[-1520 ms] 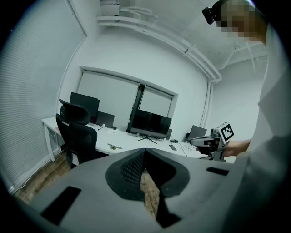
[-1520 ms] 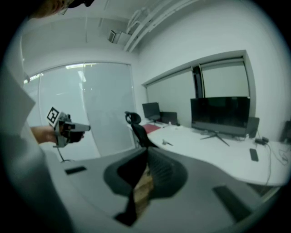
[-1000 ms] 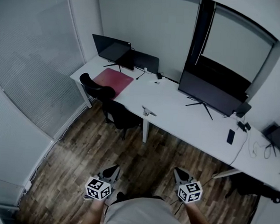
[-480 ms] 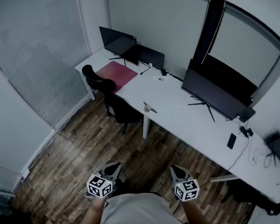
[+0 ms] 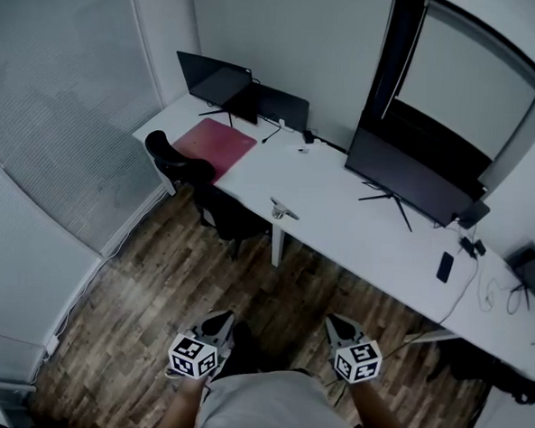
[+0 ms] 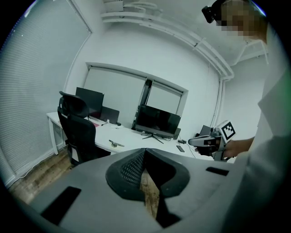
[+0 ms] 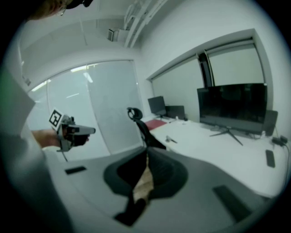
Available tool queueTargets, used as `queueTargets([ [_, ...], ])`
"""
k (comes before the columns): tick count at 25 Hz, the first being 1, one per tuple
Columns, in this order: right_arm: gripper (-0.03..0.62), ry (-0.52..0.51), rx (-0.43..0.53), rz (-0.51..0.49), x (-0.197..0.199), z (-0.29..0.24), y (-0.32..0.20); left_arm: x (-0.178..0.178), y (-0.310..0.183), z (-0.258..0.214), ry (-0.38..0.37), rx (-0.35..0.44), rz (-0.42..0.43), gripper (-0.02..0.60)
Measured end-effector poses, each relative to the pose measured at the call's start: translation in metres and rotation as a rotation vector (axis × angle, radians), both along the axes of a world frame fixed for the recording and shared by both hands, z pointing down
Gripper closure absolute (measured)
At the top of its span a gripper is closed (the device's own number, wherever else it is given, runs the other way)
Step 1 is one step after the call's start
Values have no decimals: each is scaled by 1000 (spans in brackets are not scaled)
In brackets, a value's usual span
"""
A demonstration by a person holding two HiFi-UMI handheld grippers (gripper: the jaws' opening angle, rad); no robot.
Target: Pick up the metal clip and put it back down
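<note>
You hold both grippers low by your waist because you stand well back from the desk (image 5: pixel 339 224). The left gripper (image 5: pixel 217 321) has its jaws clenched on nothing. The right gripper (image 5: pixel 342 325) has its jaws closed tip to tip, also empty. The clip (image 5: pixel 283 210) lies far ahead of both jaws, at the desk's near edge, not yet grasped.

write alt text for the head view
A person holds the left gripper and right gripper, both shut and empty, over a wood floor, short of a long white desk. A metal clip lies near the desk's front edge, with monitors behind and a black chair at left.
</note>
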State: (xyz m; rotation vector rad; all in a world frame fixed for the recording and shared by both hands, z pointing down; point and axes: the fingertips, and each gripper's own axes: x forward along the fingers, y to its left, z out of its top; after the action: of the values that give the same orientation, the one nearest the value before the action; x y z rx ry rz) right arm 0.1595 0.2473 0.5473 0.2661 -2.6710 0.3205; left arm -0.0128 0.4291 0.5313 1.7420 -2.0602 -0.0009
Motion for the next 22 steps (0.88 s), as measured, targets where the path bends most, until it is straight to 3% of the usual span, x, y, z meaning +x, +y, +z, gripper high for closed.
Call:
queueTargets([
  [22,559,90,3,169,-146,5,-27,-179,-70,14,52,-27,218,549],
])
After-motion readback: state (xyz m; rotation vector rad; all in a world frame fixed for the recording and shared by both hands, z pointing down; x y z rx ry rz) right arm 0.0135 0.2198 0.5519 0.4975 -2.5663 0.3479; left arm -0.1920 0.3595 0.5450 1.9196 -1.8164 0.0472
